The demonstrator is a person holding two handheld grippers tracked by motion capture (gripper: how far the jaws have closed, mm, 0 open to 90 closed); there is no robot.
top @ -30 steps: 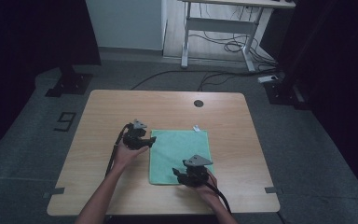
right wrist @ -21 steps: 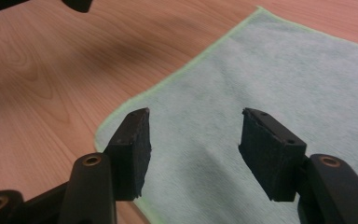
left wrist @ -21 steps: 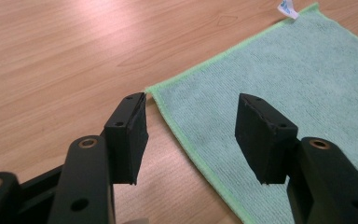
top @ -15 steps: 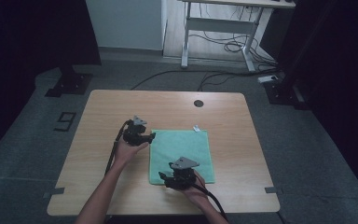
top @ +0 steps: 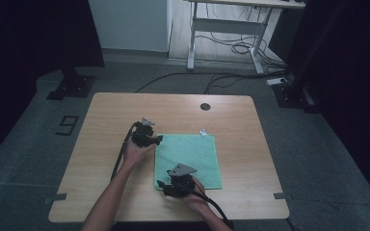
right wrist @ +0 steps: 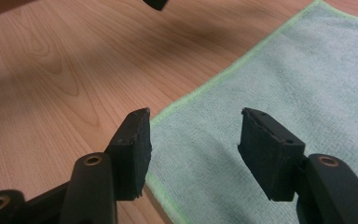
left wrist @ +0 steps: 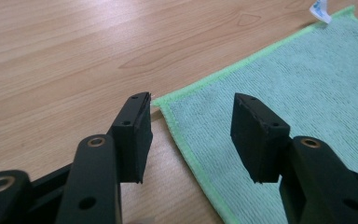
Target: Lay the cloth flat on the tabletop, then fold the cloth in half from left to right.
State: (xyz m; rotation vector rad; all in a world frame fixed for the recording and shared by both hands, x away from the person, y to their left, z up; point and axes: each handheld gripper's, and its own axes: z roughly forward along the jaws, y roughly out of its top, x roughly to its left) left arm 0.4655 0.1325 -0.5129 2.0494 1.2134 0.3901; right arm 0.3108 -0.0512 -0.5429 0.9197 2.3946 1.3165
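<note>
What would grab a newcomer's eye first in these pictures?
The green cloth lies flat on the near middle of the wooden table, a white tag at its far edge. The left gripper straddles the cloth's far-left corner, its jaws having just been closing, the pads not yet pressing. The right gripper hangs open over the near-left corner.

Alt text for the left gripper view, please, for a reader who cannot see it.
The left gripper hangs open just above a corner of the green cloth, one jaw over the bare wooden table, the other over the cloth; its jaws have just been closing, nothing gripped. A white tag sticks out at the cloth's far edge.
</note>
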